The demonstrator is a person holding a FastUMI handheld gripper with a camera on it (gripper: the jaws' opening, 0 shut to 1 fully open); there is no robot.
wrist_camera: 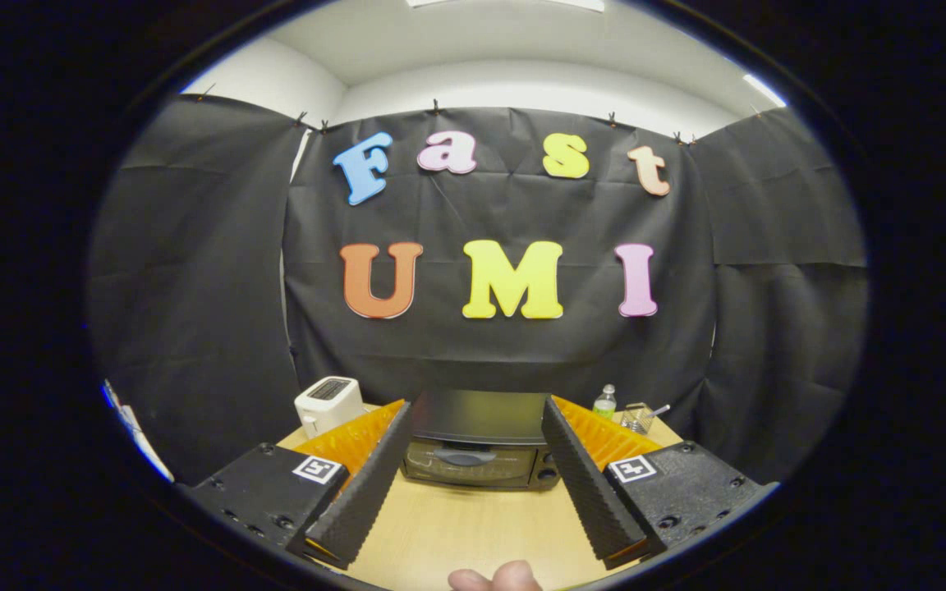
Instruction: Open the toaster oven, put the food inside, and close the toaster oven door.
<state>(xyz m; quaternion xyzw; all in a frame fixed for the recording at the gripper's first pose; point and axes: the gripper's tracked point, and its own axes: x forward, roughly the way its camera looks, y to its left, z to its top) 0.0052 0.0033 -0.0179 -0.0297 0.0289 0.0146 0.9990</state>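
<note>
Nearest to us, a fingertip of a person's hand (496,578) shows at the near edge of the wooden table (465,525). Just above it our gripper (477,414) stands spread wide, its two fingers (366,484) angled apart with nothing between them but bare tabletop; they grasp nothing and touch nothing we can see.

Beyond the fingers, framed in the gap between their tips, we see the toaster oven (477,443) sitting on the table, its door closed and its handle across the front. We cannot make out any food on the table.

To the left of the oven and a little behind it stands a white pop-up toaster (328,404). To the right of the oven, near the far edge, we see a small clear bottle (604,401) with a green label and, beside it, a glass container (639,417) with something sticking out of it.
</note>
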